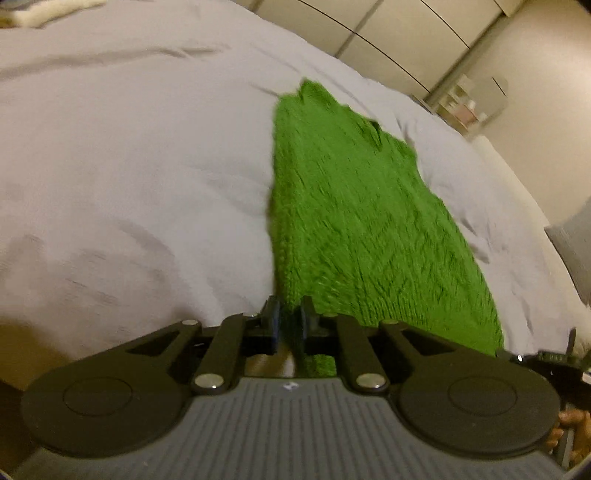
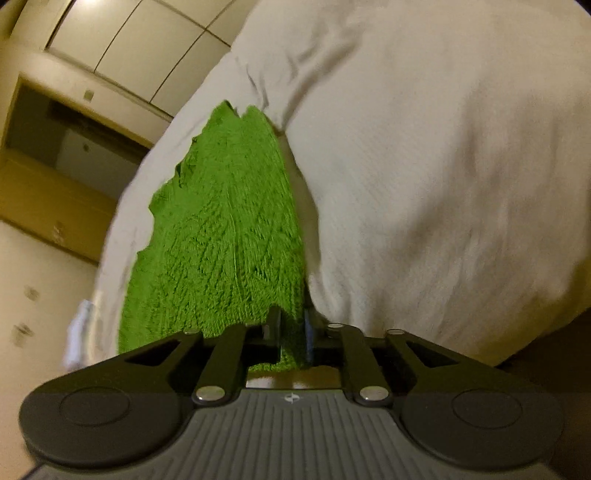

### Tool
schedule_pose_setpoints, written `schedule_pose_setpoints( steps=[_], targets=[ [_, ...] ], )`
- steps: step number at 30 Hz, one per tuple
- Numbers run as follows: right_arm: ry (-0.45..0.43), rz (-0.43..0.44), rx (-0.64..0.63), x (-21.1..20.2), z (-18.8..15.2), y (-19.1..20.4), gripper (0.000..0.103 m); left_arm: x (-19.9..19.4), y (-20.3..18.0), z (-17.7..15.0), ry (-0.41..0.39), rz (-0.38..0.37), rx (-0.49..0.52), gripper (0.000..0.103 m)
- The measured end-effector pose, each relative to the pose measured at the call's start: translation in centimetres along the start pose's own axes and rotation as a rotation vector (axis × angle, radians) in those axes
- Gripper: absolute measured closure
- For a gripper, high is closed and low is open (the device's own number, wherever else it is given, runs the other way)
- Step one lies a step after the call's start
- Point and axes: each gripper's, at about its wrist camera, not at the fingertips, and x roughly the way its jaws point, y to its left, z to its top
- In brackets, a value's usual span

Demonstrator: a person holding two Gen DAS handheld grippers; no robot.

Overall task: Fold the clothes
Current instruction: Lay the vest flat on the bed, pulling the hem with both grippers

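A bright green knitted garment [image 1: 354,221] lies stretched along a bed covered in pale grey-white bedding [image 1: 129,166]. In the left wrist view my left gripper [image 1: 290,319] is shut on the garment's near left corner, with green knit pinched between its black pads. The right wrist view shows the same green garment [image 2: 229,240] running away from me, and my right gripper [image 2: 291,332] is shut on its near right corner, with fabric bunched between the pads. Both held corners are lifted a little off the bedding [image 2: 443,184]. The far end of the garment looks uneven and rumpled.
Cream wardrobe doors [image 1: 388,33] stand beyond the bed. A dark doorway with a wooden frame [image 2: 74,147] is at the left in the right wrist view. The other gripper and a hand [image 1: 569,424] show at the left wrist view's right edge. A grey pillow [image 1: 576,251] lies at right.
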Motion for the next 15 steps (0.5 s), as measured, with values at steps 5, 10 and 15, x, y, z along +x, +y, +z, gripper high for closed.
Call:
schedule_pose_setpoints(
  steps=[5,10,15],
  targets=[
    [-0.162,-0.129,-0.288,-2.5,1.6,5.3,0.077,-2.1,-3.4,3.3,-0.11,0.036,0.081,0.096],
    [-0.131,0.011,-0.497,2.5,1.9,11.6,0.078,3.1,-9.6,5.5,-0.047,0.01,0.218,0.096],
    [-0.126,0.021,-0.79,9.3,0.7,17.0,0.078,10.5,-15.2,6.1,0.007,0.021,0.397,0.095]
  ],
)
